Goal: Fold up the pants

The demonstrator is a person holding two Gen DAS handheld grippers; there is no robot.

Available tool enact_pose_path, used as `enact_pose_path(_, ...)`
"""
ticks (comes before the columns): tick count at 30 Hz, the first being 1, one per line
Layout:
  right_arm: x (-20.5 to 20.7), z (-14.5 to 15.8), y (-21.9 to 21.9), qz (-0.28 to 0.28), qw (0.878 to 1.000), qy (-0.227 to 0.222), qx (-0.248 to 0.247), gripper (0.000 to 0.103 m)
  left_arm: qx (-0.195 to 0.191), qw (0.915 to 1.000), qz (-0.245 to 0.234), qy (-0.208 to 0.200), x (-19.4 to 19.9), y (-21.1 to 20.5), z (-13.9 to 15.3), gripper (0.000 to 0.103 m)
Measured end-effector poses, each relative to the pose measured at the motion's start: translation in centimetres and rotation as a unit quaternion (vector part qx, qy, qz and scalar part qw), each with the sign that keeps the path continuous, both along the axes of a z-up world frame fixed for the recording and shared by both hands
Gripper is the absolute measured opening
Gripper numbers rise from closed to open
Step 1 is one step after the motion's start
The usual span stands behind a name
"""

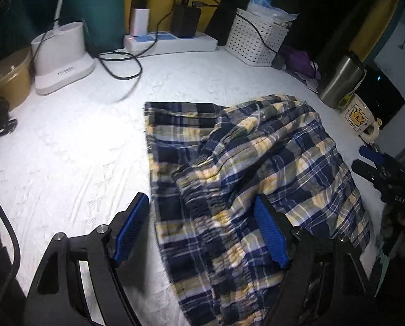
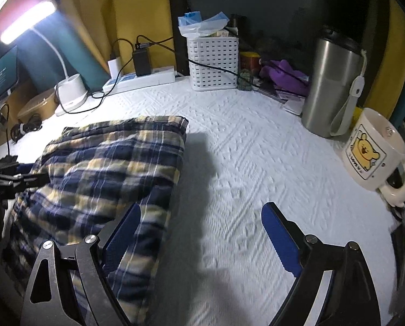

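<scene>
The plaid pants point(image 1: 246, 179), navy, yellow and white, lie folded and bunched on the white textured cloth point(image 1: 75, 146). My left gripper point(image 1: 202, 222) is open, its blue pads straddling the near waistband part of the pants without closing on it. In the right wrist view the pants point(image 2: 104, 168) lie at the left. My right gripper point(image 2: 199, 233) is open and empty; its left finger hangs over the pants' right edge, its right finger over bare cloth. The right gripper also shows at the right edge of the left wrist view point(image 1: 376, 168).
Along the back stand a white lamp base point(image 1: 61, 59), a power strip point(image 1: 170, 42) with chargers and cables, and a white perforated basket point(image 1: 254, 38). A steel tumbler point(image 2: 330, 87) and a bear mug point(image 2: 373, 149) stand at the right. A brown bowl point(image 1: 12, 73) is at far left.
</scene>
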State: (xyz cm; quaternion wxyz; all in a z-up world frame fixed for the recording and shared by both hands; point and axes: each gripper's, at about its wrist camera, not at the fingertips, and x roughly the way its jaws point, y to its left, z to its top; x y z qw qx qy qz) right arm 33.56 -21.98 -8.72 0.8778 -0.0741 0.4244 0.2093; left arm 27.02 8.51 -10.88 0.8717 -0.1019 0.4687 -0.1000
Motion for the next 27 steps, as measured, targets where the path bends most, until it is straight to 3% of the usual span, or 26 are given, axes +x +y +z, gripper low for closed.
enact_pose_path(4, 1.3, -0.6, 0.2, 0.006, 1.000, 0.016, 0.013, 0.092, 0.006, 0.9996, -0.029, 0.003, 0.6, -1.2, 0.0, 0.079)
enact_pose_path(17, 4.1, -2.9, 4.5, 0.076, 0.993, 0.057, 0.069, 0.090, 0.022, 0.9979, -0.056, -0.023, 1.4, -3.2, -0.1, 0.075)
enact_pose_path(21, 4.5, -3.1, 5.5, 0.101, 0.990, 0.059, 0.077, 0.066, 0.032, 0.9971, -0.061, -0.033, 1.4, -3.5, -0.1, 0.066)
enact_pose_path(25, 4.3, -3.0, 6.6, 0.119, 0.989, 0.055, 0.069, 0.055, 0.024, 0.9972, -0.060, -0.039, 1.4, -3.3, -0.1, 0.051)
enact_pose_path(27, 4.0, -2.9, 7.0, 0.130, 0.988, 0.050, 0.066, 0.043, 0.020, 0.9971, -0.061, -0.041, 1.3, -3.4, 0.0, 0.044)
